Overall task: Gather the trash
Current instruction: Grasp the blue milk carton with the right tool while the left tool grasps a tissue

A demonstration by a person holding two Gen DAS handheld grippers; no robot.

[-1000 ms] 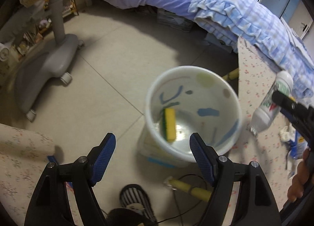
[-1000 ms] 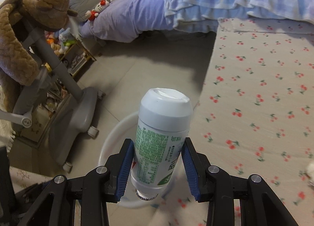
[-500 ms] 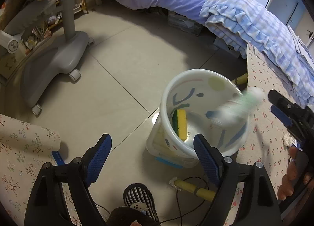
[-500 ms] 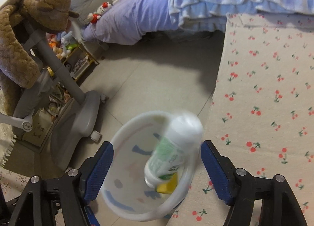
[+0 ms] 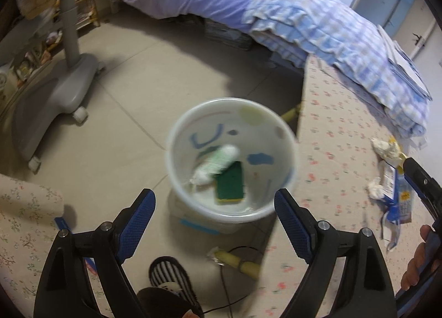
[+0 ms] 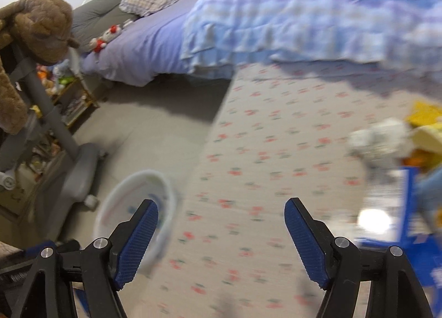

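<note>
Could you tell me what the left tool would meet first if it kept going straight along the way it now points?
Most likely the white bin: it sits centred just beyond the left tool, whose open jaws are empty. Depth is unclear.

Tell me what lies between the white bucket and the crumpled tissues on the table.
Only bare cherry-print tablecloth lies between the white bucket and the crumpled tissues; the left wrist view shows this.
</note>
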